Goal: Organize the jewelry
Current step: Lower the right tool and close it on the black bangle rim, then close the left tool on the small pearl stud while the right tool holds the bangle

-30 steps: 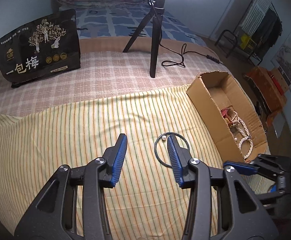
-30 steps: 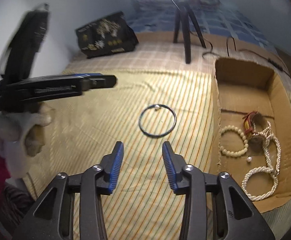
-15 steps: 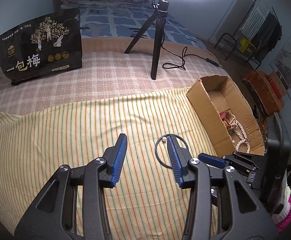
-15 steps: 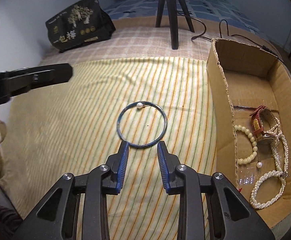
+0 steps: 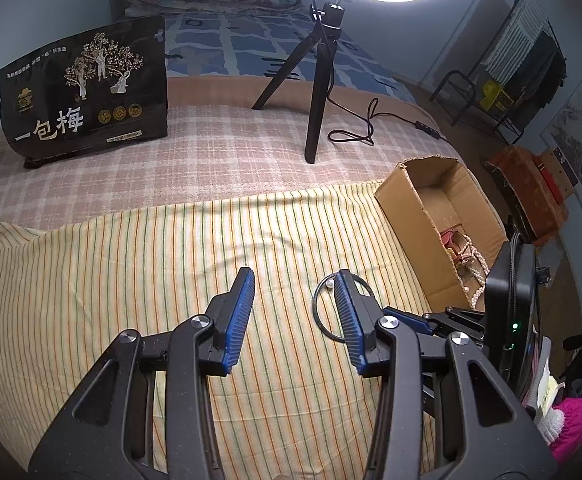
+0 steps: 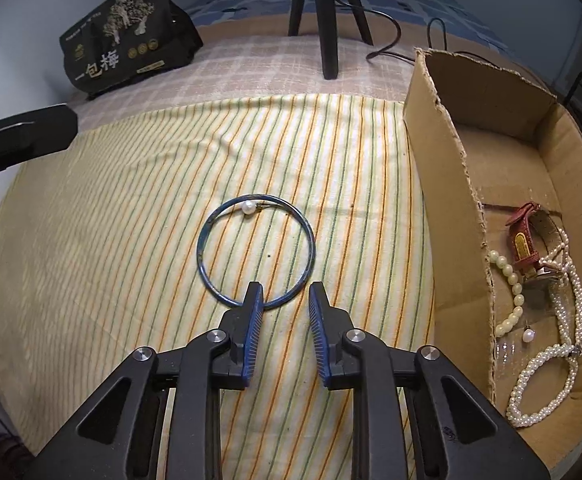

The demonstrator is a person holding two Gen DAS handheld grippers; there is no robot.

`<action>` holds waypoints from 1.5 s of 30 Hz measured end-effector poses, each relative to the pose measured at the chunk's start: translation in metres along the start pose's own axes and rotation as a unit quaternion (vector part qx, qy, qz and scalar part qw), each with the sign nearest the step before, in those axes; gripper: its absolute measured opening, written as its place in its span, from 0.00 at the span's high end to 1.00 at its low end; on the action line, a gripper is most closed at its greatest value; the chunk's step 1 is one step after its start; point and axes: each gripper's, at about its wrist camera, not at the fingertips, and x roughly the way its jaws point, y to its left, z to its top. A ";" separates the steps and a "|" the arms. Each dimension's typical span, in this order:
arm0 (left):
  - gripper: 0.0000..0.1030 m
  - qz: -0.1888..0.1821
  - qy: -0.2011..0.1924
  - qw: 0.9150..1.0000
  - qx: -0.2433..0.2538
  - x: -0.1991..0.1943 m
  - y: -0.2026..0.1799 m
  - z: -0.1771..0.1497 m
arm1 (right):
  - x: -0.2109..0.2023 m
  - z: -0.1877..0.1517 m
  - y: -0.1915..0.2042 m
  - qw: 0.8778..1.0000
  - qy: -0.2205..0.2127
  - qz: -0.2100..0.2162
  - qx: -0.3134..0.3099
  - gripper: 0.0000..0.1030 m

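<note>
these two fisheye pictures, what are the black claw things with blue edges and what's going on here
Each claw is a hand-held gripper; a person holds one in each hand, and a camera on each looks along its fingers. The right hand-held gripper, its jaws just closing, hangs at the near edge of a blue ring with a small pearl, lying on the striped cloth. It grips nothing yet. The left hand-held gripper is open and empty. Beside the cloth, a cardboard box already holds pearl strands and a red-strapped watch.
</note>
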 end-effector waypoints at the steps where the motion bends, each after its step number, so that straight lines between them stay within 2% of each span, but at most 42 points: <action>1: 0.59 0.000 0.000 1.000 -0.001 0.000 0.000 0.000 | 0.001 0.000 0.000 1.000 0.000 -0.001 0.000 0.80; 11: 0.59 0.003 0.004 1.000 -0.005 0.004 0.003 -0.002 | 0.006 -0.001 0.000 1.000 0.009 0.002 -0.013 0.91; 13: 0.59 0.003 0.004 1.000 -0.004 0.004 0.002 -0.002 | 0.007 0.000 -0.002 1.000 0.011 0.005 -0.013 0.91; 20: 0.59 0.001 0.007 1.000 0.001 0.006 -0.001 -0.002 | 0.002 -0.001 0.005 0.999 -0.010 -0.033 -0.037 0.91; 25: 0.59 0.001 0.005 1.000 -0.001 0.005 0.000 0.000 | 0.003 0.002 -0.003 1.000 0.000 -0.020 -0.008 0.91; 37: 0.59 -0.012 0.019 1.000 -0.014 0.016 0.004 -0.001 | 0.011 0.003 0.001 1.000 0.009 -0.009 -0.026 0.93; 38: 0.60 -0.016 0.020 1.000 -0.014 0.018 0.002 -0.001 | 0.010 0.000 0.002 1.000 0.010 -0.006 -0.029 0.94; 39: 0.70 -0.020 0.023 0.999 -0.012 0.020 0.001 -0.001 | 0.010 -0.001 0.003 0.999 0.011 -0.005 -0.032 0.94; 40: 0.75 -0.024 0.028 0.999 -0.011 0.022 -0.001 -0.001 | 0.008 -0.004 0.003 0.999 0.012 -0.004 -0.037 0.94; 45: 0.75 -0.035 0.047 0.998 0.010 0.039 -0.013 -0.007 | 0.002 -0.015 0.004 0.999 0.018 0.009 -0.045 0.94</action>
